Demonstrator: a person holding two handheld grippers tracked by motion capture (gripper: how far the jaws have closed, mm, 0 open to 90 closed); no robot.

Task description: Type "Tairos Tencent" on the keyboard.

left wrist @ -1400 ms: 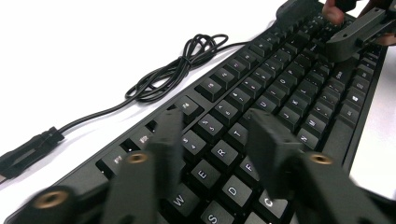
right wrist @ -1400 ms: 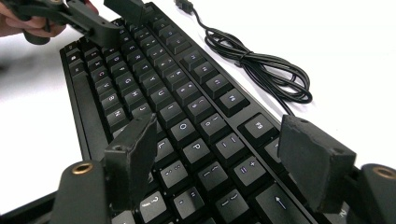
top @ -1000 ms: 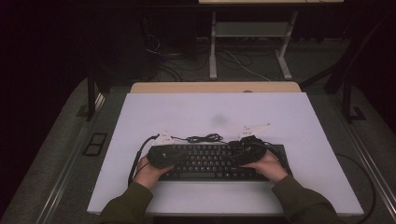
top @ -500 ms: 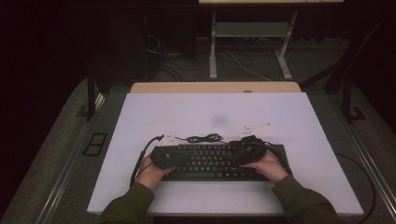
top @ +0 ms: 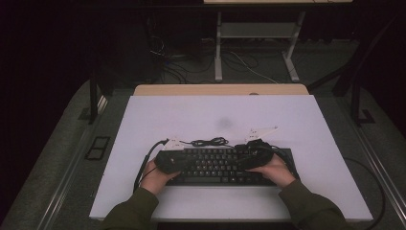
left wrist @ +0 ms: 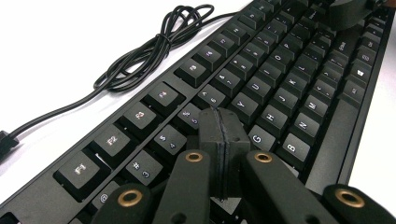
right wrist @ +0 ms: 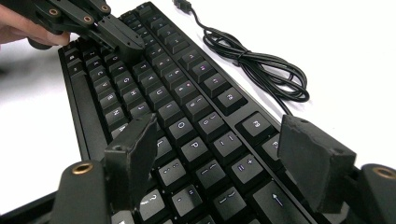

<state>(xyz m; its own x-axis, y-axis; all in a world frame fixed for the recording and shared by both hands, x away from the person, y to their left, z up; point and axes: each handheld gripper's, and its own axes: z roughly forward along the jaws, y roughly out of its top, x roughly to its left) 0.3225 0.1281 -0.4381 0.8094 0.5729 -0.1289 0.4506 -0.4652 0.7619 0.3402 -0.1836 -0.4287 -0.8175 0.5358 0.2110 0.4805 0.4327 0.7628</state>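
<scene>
A black keyboard (top: 218,166) lies across the near part of the white tabletop (top: 220,110). Its black cable (top: 209,142) is coiled just behind it. My left gripper (top: 178,159) rests over the keyboard's left end. Its jaws are shut, pads pressed together, with the tips (left wrist: 220,126) just above the keys (left wrist: 280,93) near the number row and nothing between them. My right gripper (top: 249,154) is over the keyboard's right end. It stands open (right wrist: 224,154) above the keys (right wrist: 187,107), with nothing between its pads. The left gripper (right wrist: 116,35) shows farther off in the right gripper view.
The coiled cable (left wrist: 154,51) and its plug lie on the white surface behind the keyboard. A wooden table edge (top: 220,89) runs along the far side. Beyond it are desk legs (top: 218,52) and floor cables. A floor socket (top: 97,146) sits at the left.
</scene>
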